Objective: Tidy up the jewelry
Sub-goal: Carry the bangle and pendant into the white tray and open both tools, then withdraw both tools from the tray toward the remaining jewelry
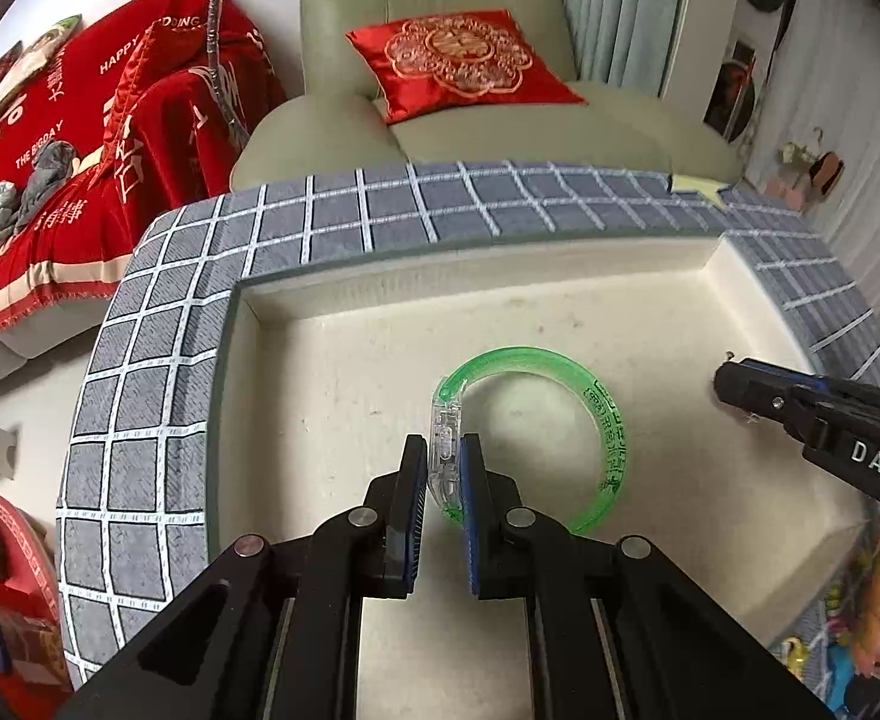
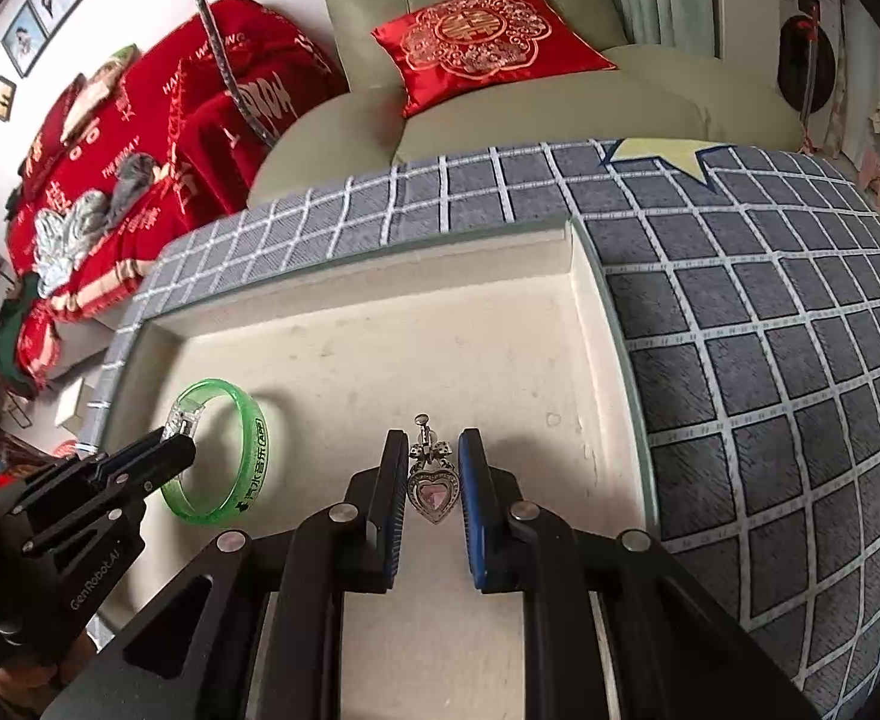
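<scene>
Gripping the clear clasp section of a green bangle (image 1: pixel 560 420), the left claw (image 1: pixel 445 468) has its two blue-padded fingers (image 1: pixel 416 498) pressed against either side of that transparent piece. The bangle stands tilted on edge inside a shallow cream tray (image 1: pixel 344 360), its printed green band curving away to the right of the claw. From the right wrist view the same bangle (image 2: pixel 242 450) sits at the tray's left side, with the left claw (image 2: pixel 170 450) meeting it at the clasp.

The right claw (image 2: pixel 431 480) is lower in the tray (image 2: pixel 380 348), nearer its right wall. Between its fingers (image 2: pixel 470 498) lies a heart pendant (image 2: pixel 434 495), silver with a pink stone, topped by a small bow and a pin-like post. The fingers stand slightly apart, and a thin gap shows on each side of the pendant, so the claw brackets it without clearly pinching it. In the left wrist view the right claw (image 1: pixel 734 384) enters from the right edge, but the pendant is not visible there.

The tray rests on a grey grid-patterned cloth (image 2: pixel 740 360) covering the surface. Behind it stands a pale green armchair (image 1: pixel 440 120) carrying a red embroidered cushion (image 1: pixel 458 60).
</scene>
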Available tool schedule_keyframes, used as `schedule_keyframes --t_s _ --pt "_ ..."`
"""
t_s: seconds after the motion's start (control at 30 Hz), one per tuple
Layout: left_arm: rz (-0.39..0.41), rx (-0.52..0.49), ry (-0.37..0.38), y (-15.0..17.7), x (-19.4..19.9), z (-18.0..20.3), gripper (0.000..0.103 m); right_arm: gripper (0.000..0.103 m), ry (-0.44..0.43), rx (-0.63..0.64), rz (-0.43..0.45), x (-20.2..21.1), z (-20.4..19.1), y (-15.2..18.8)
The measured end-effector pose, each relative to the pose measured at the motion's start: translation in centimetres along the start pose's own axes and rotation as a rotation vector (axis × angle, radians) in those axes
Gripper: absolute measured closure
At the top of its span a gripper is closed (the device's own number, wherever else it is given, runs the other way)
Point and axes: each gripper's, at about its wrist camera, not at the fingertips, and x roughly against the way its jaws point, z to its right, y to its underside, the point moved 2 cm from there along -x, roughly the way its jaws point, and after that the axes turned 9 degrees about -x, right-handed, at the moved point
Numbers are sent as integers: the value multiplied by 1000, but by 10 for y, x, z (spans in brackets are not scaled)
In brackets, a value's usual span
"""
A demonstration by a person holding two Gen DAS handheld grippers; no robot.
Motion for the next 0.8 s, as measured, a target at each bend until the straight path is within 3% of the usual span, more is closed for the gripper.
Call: schedule_keyframes --t_s 0.13,0.2,0.27,0.8 --pt "1 -7 -27 0 -4 2 76 84 27 20 14 -2 -1 3" --pt "2 -15 -42 0 -5 3 76 78 26 27 9 -1 -4 3" --pt "-2 -27 -66 0 -4 5 76 50 -7 17 7 3 -5 2" --pt "32 4 -40 1 3 0 73 44 -117 -76 88 75 -5 23"
